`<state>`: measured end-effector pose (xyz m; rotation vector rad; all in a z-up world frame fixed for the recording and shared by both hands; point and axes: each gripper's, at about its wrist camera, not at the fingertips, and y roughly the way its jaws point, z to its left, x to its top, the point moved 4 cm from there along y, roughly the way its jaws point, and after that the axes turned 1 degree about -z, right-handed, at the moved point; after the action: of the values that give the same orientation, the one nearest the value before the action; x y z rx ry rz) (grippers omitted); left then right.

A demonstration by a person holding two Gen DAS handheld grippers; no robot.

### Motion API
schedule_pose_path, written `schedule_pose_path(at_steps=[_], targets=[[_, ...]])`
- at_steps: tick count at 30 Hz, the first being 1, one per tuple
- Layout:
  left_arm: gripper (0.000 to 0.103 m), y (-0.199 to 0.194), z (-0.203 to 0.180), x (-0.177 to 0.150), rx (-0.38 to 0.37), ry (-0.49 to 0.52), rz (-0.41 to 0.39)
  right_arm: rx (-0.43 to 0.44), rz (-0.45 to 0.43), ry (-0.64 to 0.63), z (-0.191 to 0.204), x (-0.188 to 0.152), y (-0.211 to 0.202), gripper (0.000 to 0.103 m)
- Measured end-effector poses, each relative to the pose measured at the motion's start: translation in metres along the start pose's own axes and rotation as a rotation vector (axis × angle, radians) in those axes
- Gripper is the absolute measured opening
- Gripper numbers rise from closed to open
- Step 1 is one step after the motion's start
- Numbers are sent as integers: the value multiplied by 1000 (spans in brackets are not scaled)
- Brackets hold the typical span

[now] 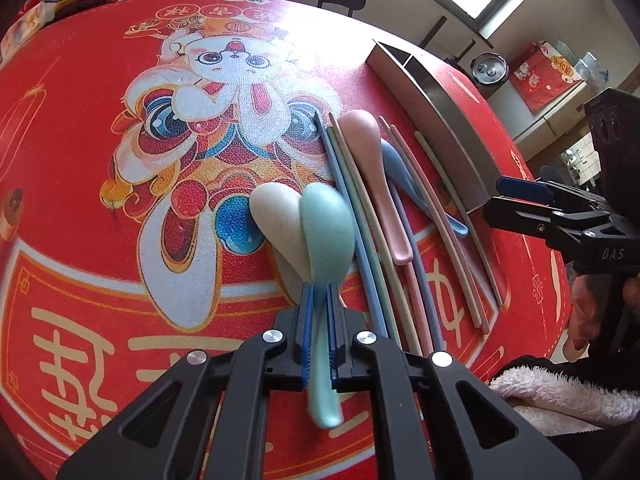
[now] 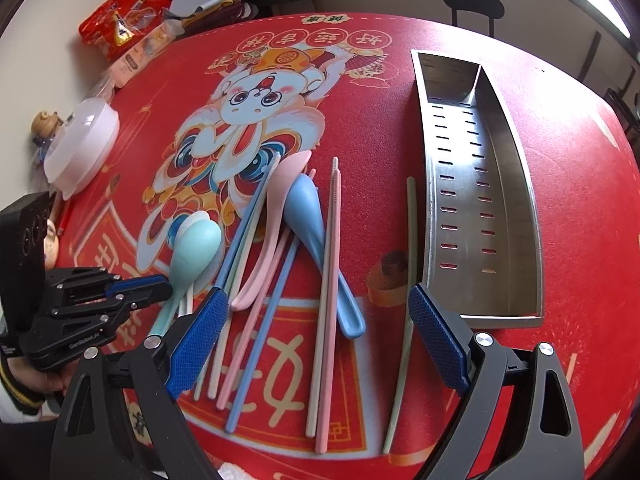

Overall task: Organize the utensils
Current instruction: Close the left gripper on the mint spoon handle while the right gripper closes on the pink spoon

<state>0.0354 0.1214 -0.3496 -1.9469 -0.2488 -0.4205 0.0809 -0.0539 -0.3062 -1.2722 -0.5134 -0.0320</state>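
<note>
Turquoise plastic soup spoon (image 1: 326, 240), nearest the viewer, is clamped by its handle between the blue ribbed pads of the left gripper (image 1: 319, 300); its bowl lies partly over a cream-white plastic spoon (image 1: 274, 216) on the red printed table mat (image 1: 80, 160). Whether the turquoise spoon is already lifted clear cannot be told.

Beside these lies the loose pile: a pink plastic spoon (image 2: 272, 216), a blue plastic spoon (image 2: 308, 216), and long chopsticks in blue (image 2: 264, 320), pink (image 2: 330, 280) and cream (image 2: 214, 372), crossing and touching one another. A single pale green chopstick (image 2: 404, 340) lies apart from the pile, just beside the tray.

The right gripper (image 2: 320, 344) hangs above the near ends of the chopsticks with its jaws wide apart and nothing between them.

Farther off stands the perforated stainless-steel utensil tray (image 2: 520, 184), divided lengthwise into two compartments, both empty as far as can be seen.

Progress, as judged: sorting has barely begun. No utensil has reached the tray; one spoon is gripped, and three spoons and all chopsticks remain on the mat. A white lidded plastic container (image 2: 82, 140) sits at the far edge, unrelated to the work.
</note>
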Motion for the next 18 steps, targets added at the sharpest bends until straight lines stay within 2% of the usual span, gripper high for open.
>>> schedule_pose_path(at_steps=[6,9,12,18], targets=[[9,2,-1,-3,-3,8,15,13,-1,-9,1,0,-1,89],[16,2,4,-3,12,12,25,16,-1,-6,1,0,-1,89],[24,0,7,-1,-12,41,35,20,-2,-9,2,1,-1,88],[24,3,10,1,-57,125,87,39,8,-21,5,-1,-1,89]])
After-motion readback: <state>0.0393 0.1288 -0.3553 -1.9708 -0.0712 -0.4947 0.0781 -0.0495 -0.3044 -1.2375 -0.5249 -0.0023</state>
